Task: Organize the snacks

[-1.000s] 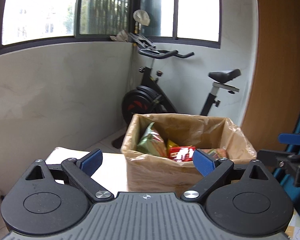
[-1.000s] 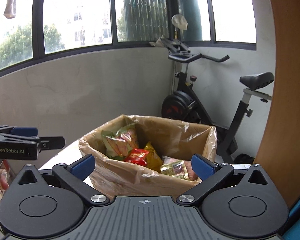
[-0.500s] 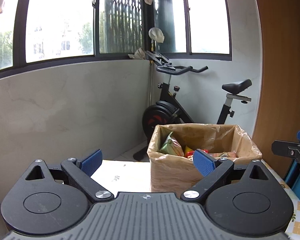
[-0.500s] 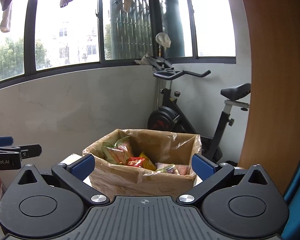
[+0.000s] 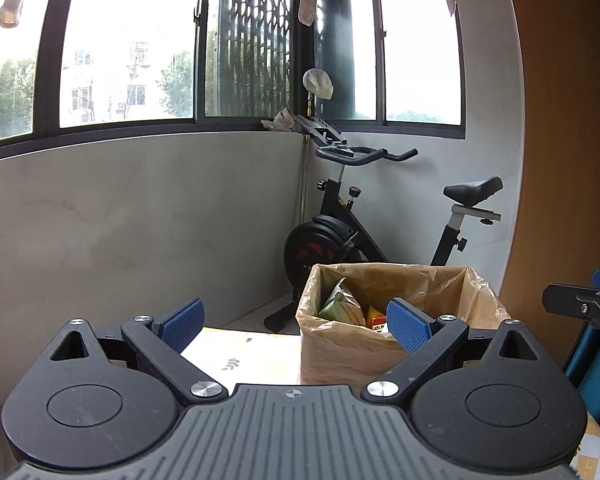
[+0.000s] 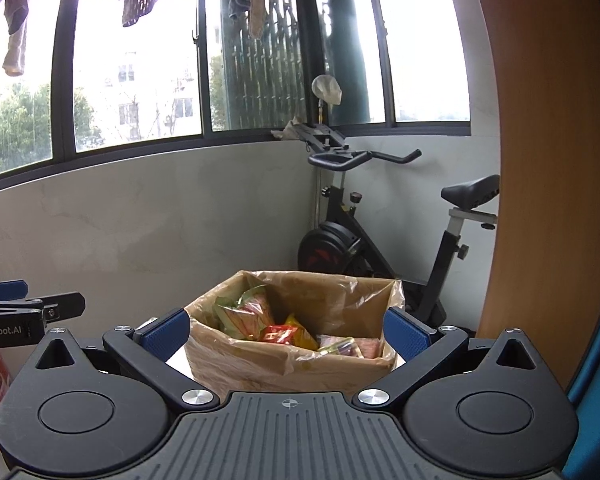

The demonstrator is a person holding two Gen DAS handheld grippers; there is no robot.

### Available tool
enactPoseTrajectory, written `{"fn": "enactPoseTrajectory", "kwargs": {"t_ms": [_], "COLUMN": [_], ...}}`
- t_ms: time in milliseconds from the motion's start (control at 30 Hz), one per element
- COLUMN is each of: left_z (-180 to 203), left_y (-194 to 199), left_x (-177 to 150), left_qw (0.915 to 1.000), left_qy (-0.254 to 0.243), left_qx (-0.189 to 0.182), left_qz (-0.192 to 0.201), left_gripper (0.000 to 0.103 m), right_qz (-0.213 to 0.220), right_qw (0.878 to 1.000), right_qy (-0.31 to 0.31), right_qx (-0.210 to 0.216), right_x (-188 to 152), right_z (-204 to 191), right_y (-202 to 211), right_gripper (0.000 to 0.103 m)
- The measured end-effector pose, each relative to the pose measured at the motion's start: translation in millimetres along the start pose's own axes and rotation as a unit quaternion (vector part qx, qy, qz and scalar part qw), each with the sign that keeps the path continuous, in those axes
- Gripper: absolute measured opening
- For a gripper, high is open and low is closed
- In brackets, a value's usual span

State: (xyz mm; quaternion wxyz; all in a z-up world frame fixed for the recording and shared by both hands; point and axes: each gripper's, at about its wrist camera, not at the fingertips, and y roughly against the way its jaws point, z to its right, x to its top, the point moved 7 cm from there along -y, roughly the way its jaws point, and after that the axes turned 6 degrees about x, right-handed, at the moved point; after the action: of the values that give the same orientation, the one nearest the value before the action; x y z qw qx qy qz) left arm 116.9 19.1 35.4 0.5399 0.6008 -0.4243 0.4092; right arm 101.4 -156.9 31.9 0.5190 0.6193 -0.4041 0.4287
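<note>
A: We start with the snacks [image 6: 278, 330]: they lie inside the cardboard box [image 6: 292, 364], which is lined with a clear plastic bag [image 6: 394, 294]. A green packet [image 6: 242, 312] leans at the box's nine o'clock side, a red one [image 6: 275, 334] and a yellow one [image 6: 300, 334] sit mid-box, and a clear-wrapped packet [image 6: 342, 348] lies toward three o'clock.

B: And the box stands on our table [image 5: 236, 354], at the far end, upright. In the left wrist view it sits at about two o'clock.

A: Our right gripper [image 6: 288, 334] has its jaws spread wide with nothing between them, short of the box.

B: Our left gripper [image 5: 296, 322] is the same: spread wide, bare, apart from the box.

A: Beyond the box, at twelve o'clock, we see an exercise bike [image 6: 384, 236] against the grey wall [image 6: 140, 236].
</note>
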Motion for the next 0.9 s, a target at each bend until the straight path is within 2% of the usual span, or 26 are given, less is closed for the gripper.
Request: {"fn": "enactPoseTrajectory", "kwargs": {"t_ms": [900], "left_z": [-7.3], "left_y": [0.8], "left_x": [1.4], "left_qw": [1.0], "left_qy": [-0.002], "left_qx": [-0.004], "left_qz": [0.004], "left_gripper": [0.099], "right_qz": [0.0], "right_qw": [1.0], "right_qy": [-0.007], "right_qx": [0.0], "right_x": [-1.9], "right_z": [0.8], "right_y": [0.6], "right_gripper": [0.103]}}
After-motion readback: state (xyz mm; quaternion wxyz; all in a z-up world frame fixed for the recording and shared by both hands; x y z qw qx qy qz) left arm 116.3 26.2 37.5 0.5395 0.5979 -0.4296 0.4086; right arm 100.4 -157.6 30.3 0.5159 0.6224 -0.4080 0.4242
